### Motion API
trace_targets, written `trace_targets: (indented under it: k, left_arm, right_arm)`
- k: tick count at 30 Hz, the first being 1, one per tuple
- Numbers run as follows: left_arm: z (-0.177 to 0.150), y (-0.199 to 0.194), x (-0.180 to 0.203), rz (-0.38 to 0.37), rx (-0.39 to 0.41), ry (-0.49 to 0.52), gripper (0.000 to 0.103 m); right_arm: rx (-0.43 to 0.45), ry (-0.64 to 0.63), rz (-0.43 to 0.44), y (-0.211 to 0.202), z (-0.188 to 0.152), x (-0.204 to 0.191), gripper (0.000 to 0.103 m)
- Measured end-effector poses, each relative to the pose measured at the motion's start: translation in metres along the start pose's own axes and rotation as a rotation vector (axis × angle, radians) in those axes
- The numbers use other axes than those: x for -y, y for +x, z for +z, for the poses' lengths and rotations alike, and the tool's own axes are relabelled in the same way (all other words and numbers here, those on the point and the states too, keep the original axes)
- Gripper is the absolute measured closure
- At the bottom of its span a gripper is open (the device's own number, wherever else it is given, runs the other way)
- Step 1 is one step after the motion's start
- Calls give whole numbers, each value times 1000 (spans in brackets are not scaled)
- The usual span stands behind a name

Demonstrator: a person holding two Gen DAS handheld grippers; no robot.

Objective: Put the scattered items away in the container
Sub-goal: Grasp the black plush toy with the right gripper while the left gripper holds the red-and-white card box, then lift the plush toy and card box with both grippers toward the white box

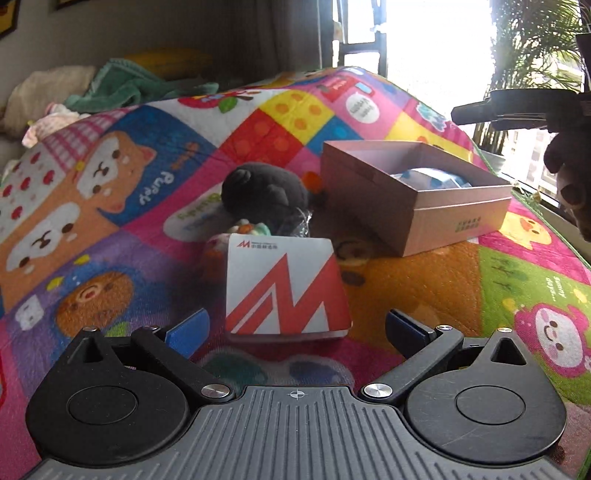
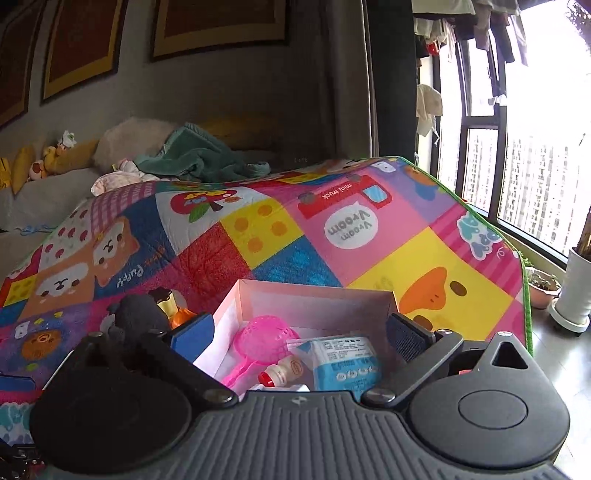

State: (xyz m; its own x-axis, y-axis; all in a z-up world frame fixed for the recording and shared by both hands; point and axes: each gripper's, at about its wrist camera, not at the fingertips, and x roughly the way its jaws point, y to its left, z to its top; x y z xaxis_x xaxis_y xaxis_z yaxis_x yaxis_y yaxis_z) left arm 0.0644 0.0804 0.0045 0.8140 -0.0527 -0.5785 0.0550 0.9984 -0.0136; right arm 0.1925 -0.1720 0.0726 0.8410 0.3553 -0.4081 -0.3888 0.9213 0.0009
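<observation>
The left gripper (image 1: 293, 328) and right gripper (image 2: 299, 332) both have fingers spread wide, holding nothing. The white card box (image 1: 286, 288) looks light and stiff; pinch its sides.

"Vroom Vroom" and "mini truck" are printed on the play mat (image 2: 351, 229), "Puppy" further left; a red zigzag logo marks the white card (image 1: 284, 288).

You face a bright window (image 2: 535, 177) on the right, a grey wall (image 2: 221, 92) with framed pictures (image 2: 218, 26), and a sofa (image 2: 44, 199) holding cushions.
</observation>
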Motion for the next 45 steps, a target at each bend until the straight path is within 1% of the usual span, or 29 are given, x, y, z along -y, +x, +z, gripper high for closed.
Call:
trace_targets:
  k: [2,4,9,12,13,14,16,20,23,25,27,28,29,31,34,37,39,41,43,45]
  left_arm:
    - [5,8,-1,-8,-12,-7,0]
    - [11,15,2,-8,-15,16,0]
    - [20,30,9,34,-11,59,0]
    - [19,34,8,48,-15,62,0]
    - [17,35,8,51,-17,59,0]
    - [16,35,7,54,-19,54,0]
    - [15,35,7,57,-15,46,0]
    - [12,31,8,61,17,47,0]
    - [11,28,8,64,37,43,0]
    - [12,28,6,58,32,35,0]
    - [12,31,5,53,16,23,0]
    - [12,32,4,58,8,18,0]
    - [12,32,4,62,2,16,0]
    - [12,32,4,59,3,15,0]
    - [11,32,4,56,2,13,0]
    - [11,32,3,55,-1,7,0]
    - [11,32,3,54,-3,7,0]
    - [11,33,4,57,-7,11,0]
    - [11,33,5,60,-10,15,0]
    - [12,35,4,62,-12,14,0]
  right_arm:
    - [-14,-24,20,-1,0,-10,3]
    - [-20,-66,35,0,1,-26,3]
    - [-33,-108,119,4,3,-63,3]
    - [-41,-190,159,9,-1,-93,4]
    - [-48,-227,169,12,-1,-103,7]
    - [-59,-259,185,16,-1,-112,13]
    - [-92,-285,227,31,5,-128,18]
    - [-154,-269,271,75,19,-149,17]
    - [-233,-235,261,118,18,-160,16]
    - [-286,-212,262,142,14,-165,16]
    - [-339,-195,251,157,9,-170,21]
    - [-363,-189,248,161,7,-172,28]
    - [-365,-196,234,161,6,-173,33]
    - [-361,-198,239,155,9,-171,37]
    - [-318,-95,270,126,27,-152,38]
    - [-283,45,398,80,45,-122,38]
    - [-257,80,441,47,47,-107,37]
    - [-234,88,453,13,41,-94,37]
    - [-237,103,455,-16,26,-80,37]
    - [-250,111,436,-37,5,-69,37]
